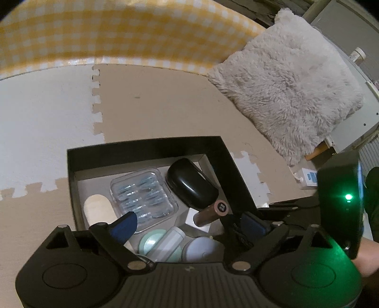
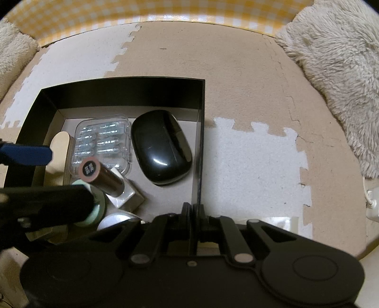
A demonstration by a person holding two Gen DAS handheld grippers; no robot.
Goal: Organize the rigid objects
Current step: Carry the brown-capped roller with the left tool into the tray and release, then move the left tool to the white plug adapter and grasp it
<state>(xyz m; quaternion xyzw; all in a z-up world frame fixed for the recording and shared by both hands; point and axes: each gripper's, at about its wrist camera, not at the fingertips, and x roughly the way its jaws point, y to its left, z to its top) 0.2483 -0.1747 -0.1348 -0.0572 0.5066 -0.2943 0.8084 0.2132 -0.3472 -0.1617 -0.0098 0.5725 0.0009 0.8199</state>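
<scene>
A black open box (image 1: 146, 151) (image 2: 123, 86) sits on the foam floor mat. It holds a black computer mouse (image 1: 190, 183) (image 2: 161, 147), a clear plastic case (image 1: 143, 193) (image 2: 103, 142), a brown tube with a silver cap (image 1: 208, 212) (image 2: 104, 177), a pale wooden oval piece (image 1: 99, 209) (image 2: 59, 144) and round jars (image 1: 154, 244) (image 2: 116, 220). My left gripper (image 1: 189, 225) is open, its blue-padded fingers spread above the box. My right gripper (image 2: 195, 209) is shut on the box's right wall.
A fluffy grey cushion (image 1: 291, 83) (image 2: 338, 71) lies to the right. Yellow checked fabric (image 1: 106, 35) (image 2: 142, 14) runs along the far side. A white power strip (image 1: 308, 176) lies on the mat to the right of the box.
</scene>
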